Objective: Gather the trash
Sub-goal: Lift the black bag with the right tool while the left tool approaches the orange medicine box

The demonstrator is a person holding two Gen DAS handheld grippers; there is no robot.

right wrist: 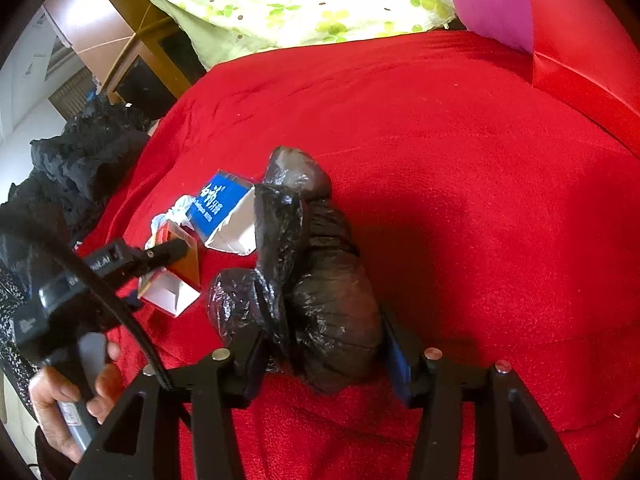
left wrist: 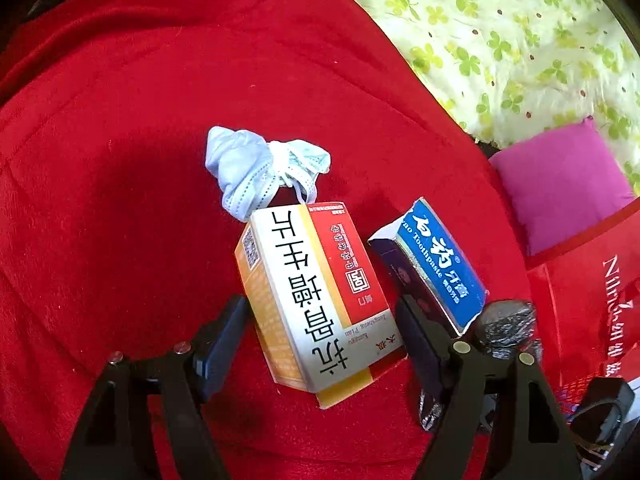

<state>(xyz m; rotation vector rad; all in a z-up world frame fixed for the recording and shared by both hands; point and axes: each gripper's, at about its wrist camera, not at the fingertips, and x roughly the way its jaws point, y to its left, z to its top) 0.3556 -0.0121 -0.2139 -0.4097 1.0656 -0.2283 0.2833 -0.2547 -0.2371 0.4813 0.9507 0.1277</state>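
Carefully, I am centring my spread left gripper (left wrist: pixel 320 332) around the medicine box (left wrist: pixel 316 296) while my right gripper's (right wrist: pixel 324 356) jaws, also apart, are flanking the black bag (right wrist: pixel 316 292).

On a blanket (left wrist: pixel 120 160) spread over a bed, a medicine box (left wrist: pixel 312 296) lies between the left gripper's (left wrist: pixel 320 332) prongs — a crumpled face mask (left wrist: pixel 260 168) just behind it, a toothpaste box (left wrist: pixel 436 264) just to its right. Further right, a plastic bag (right wrist: pixel 320 288) sits between the right gripper's (right wrist: pixel 324 356) prongs; a cushion (left wrist: pixel 560 184) lies beyond.
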